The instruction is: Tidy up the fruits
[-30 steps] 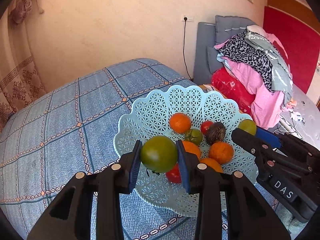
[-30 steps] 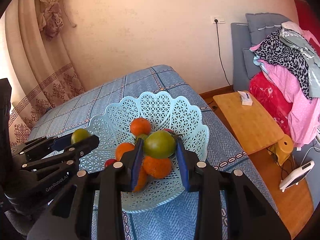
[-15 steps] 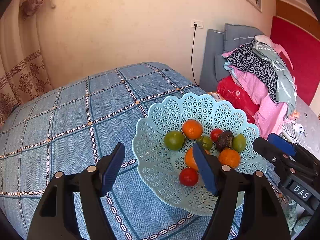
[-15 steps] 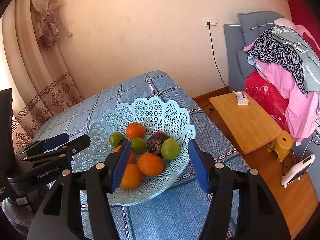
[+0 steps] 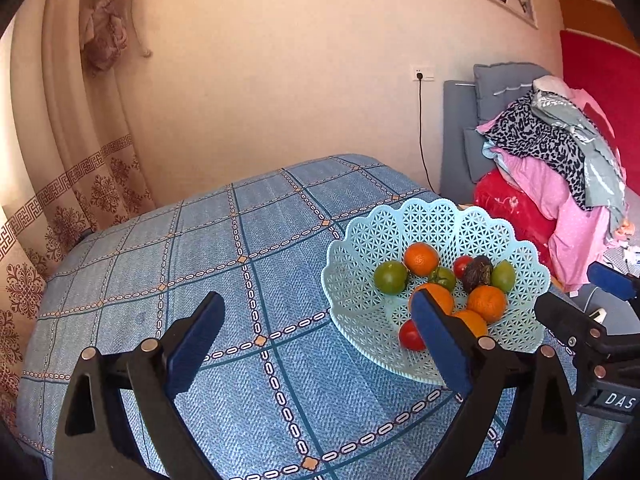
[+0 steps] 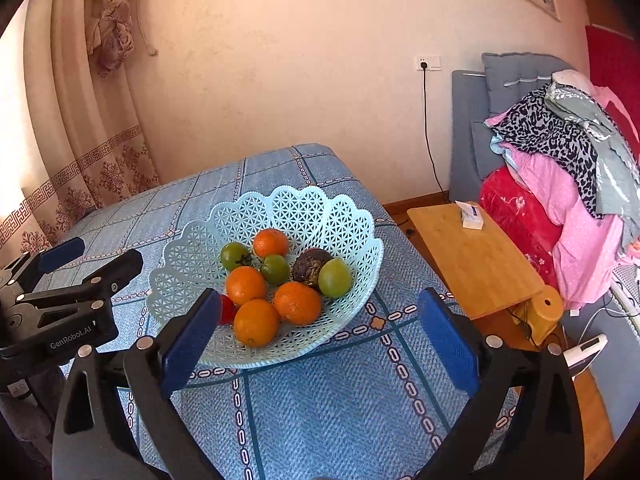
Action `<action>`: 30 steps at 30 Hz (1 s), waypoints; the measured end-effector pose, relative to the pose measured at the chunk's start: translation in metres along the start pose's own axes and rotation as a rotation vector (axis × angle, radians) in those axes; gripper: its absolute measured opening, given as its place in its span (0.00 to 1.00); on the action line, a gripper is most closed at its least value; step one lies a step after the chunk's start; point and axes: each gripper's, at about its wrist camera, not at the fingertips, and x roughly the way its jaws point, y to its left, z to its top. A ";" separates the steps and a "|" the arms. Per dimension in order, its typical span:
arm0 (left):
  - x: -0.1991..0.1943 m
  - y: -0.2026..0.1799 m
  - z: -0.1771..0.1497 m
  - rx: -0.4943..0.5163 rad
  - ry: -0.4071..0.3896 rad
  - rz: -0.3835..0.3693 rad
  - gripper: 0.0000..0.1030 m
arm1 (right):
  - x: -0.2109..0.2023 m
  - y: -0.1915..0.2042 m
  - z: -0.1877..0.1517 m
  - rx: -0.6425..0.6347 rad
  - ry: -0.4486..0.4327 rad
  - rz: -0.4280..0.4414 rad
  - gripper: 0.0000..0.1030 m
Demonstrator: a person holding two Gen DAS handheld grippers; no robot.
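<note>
Fruit basket [image 6: 352, 240] on the blue-checked table [image 5: 200, 264].
Left hand-held gripper [image 5: 316, 344] and right hand-held gripper [image 6: 320, 332] both gape wide, empty, near the basket.

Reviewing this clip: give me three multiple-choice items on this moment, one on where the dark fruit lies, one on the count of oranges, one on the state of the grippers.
1. Where does the dark wrinkled fruit lie?
A. On the wooden side table
B. In the basket, touching the pale green fruit
C. On the blue cloth outside the basket

2. How many oranges are in the basket?
A. Two
B. Four
C. Six

3. What state are the two hand-held grippers in?
A. Both open and empty
B. Both shut on fruit
C. One open, one shut

Key: 1 B, it sits inside the basket against the pale green fruit. 2 B, four orange fruits show in the right wrist view. 3 A, the left hand-held gripper and right hand-held gripper stand wide apart with nothing between.
</note>
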 end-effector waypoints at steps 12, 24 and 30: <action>-0.025 -0.006 -0.018 0.012 -0.040 0.038 0.91 | -0.018 0.007 -0.013 -0.066 -0.020 -0.032 0.97; -0.037 -0.031 -0.023 0.096 -0.070 0.049 0.91 | -0.023 0.008 -0.029 -0.134 -0.015 -0.065 0.97; -0.034 -0.036 -0.022 0.122 -0.066 0.060 0.91 | -0.022 0.007 -0.029 -0.140 -0.016 -0.066 0.97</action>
